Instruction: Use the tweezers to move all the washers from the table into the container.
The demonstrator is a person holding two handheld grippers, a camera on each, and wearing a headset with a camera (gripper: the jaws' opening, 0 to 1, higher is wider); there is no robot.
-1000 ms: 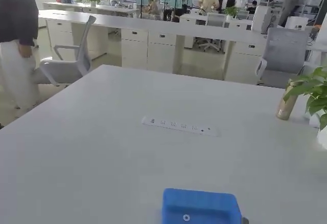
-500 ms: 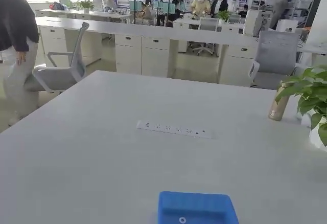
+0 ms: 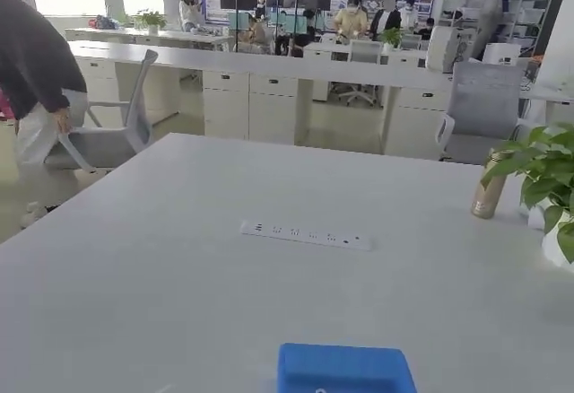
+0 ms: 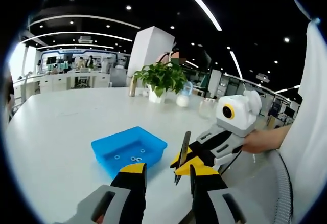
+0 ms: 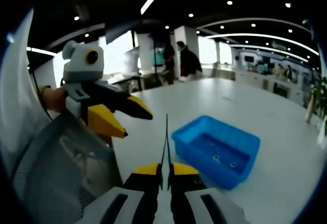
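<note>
Washers (image 4: 133, 158), at least three small rings, lie on the floor of the blue container (image 4: 125, 147), which sits on the white table (image 4: 51, 132) at about 10 o'clock from the left gripper (image 4: 167, 175) in the left gripper view. That gripper's yellow-tipped jaws stand parted with nothing between them. At 2 o'clock from them the right gripper (image 4: 180, 163) reaches in, held by a hand (image 4: 258, 141), and clamps the tweezers (image 4: 184, 144), a thin strip crossing its jaw tips, near the container's right side but apart from it. In the right gripper view the jaws are pinched narrow on the tweezers, which run straight toward 12 o'clock from between them. The container lies at 2 o'clock, clear of the tweezer tip, with two washers visible inside, and the left gripper hangs at 10 o'clock with its jaws spread. In the head view the container shows at 6 o'clock, cut by the bottom edge. A power strip (image 3: 305, 234) lies mid-table, a bottle (image 3: 489, 185) and a potted plant (image 3: 547, 164) stand at 3 o'clock, and a person (image 3: 36, 70) leans over a chair (image 3: 108, 137) at 9 o'clock.
</note>
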